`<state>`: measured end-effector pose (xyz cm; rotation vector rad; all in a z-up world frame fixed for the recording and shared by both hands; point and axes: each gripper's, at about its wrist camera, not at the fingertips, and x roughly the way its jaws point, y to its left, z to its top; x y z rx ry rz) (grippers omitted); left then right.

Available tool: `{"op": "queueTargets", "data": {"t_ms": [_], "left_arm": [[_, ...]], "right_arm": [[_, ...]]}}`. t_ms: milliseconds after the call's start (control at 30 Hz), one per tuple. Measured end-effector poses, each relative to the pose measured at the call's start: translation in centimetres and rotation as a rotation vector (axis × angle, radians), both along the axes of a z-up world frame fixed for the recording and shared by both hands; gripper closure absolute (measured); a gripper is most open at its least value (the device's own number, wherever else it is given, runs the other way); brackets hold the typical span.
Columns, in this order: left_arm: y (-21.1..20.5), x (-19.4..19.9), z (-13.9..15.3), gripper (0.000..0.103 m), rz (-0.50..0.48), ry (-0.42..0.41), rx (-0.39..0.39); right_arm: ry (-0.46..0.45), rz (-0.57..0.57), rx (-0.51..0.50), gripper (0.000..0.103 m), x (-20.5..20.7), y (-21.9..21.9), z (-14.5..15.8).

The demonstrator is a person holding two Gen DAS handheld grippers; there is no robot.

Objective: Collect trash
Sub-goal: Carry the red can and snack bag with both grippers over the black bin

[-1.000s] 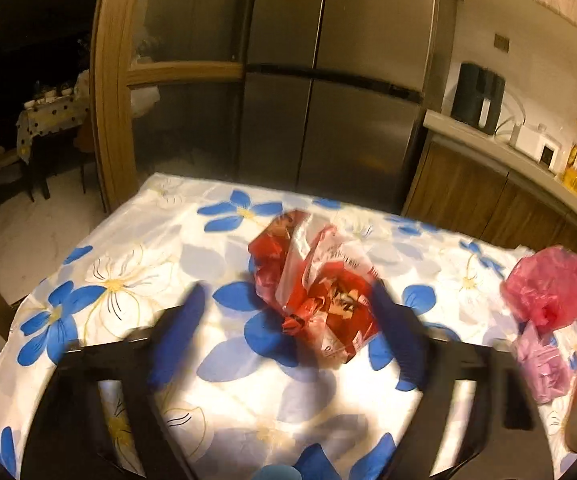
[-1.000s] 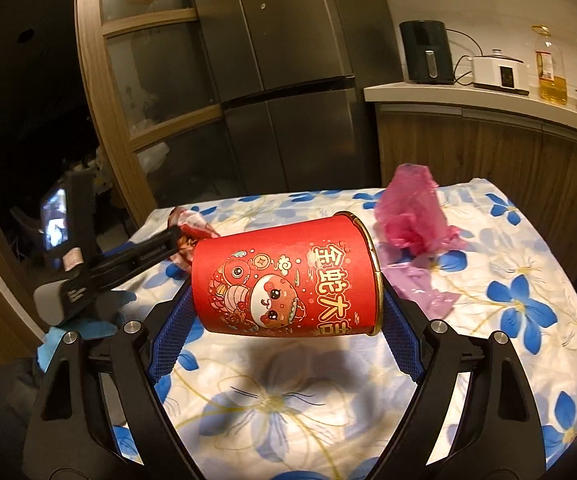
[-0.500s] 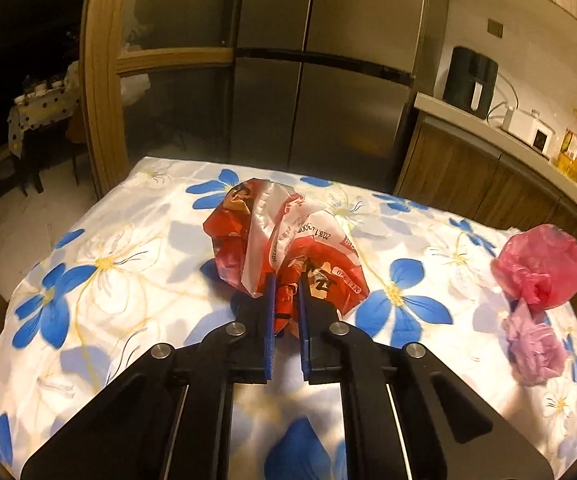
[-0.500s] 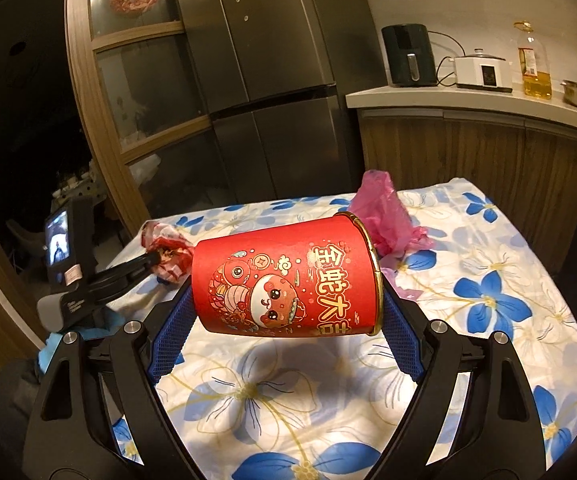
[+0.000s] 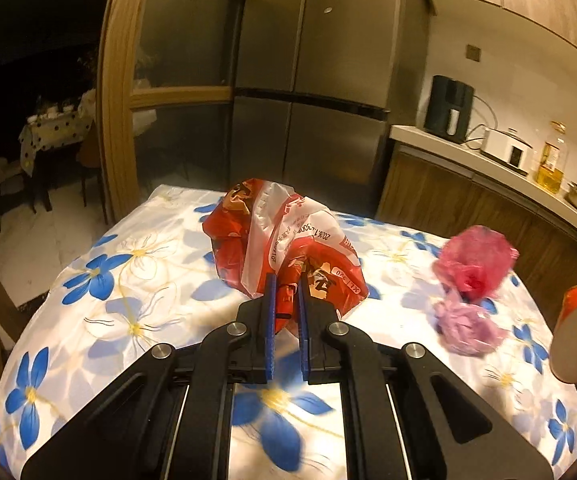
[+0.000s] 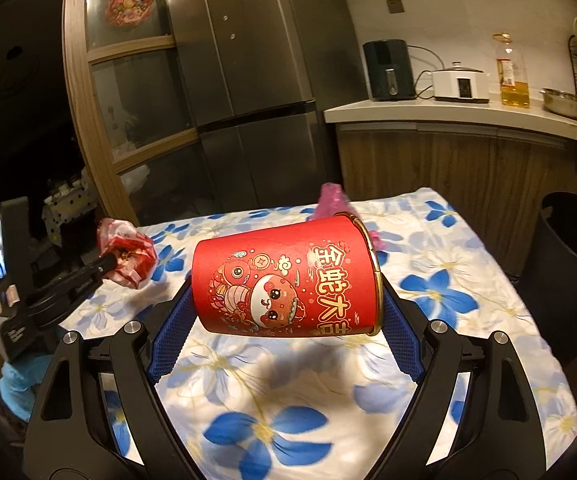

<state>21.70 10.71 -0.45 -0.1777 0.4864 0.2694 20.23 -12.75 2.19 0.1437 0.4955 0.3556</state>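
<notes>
Our left gripper is clamped on the red wrapper above the left of the table; our right gripper pinches the red cup sideways above the table's near side.

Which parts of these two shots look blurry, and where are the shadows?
Left wrist view: the pink crumpled plastic bags and near tablecloth flowers smear with motion blur. Right wrist view: the red printed paper cup is sharp, casting a dark shadow on the floral tablecloth.
</notes>
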Motion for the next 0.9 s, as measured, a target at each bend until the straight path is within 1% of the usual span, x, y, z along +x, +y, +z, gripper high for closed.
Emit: {"op": "queueTargets", "data": {"t_ms": [167,333,667,900], "left_arm": [[-3.7,-0.5,0.9,0.094,-0.058,-0.012,0.024],[-8.3,-0.7,1.7,0.094,-0.146,-0.030,0.050],[-17.3,0.7,2.9,0.094,-0.309,-0.050,0.080],[-22.9,1.6,3.3,0.094,-0.418,-0.065,0.093]], "right_arm": [[-0.010,-0.043,-0.004,0.020,-1.2,-3.0,0.1],[-0.021,-0.104,-0.001,0.020,-2.0,-6.3,0.2],[-0.043,-0.230,0.001,0.020,-2.4,-13.1,0.3],[-0.058,-0.315,-0.004,0.020,-2.2,-17.6,0.6]]}}
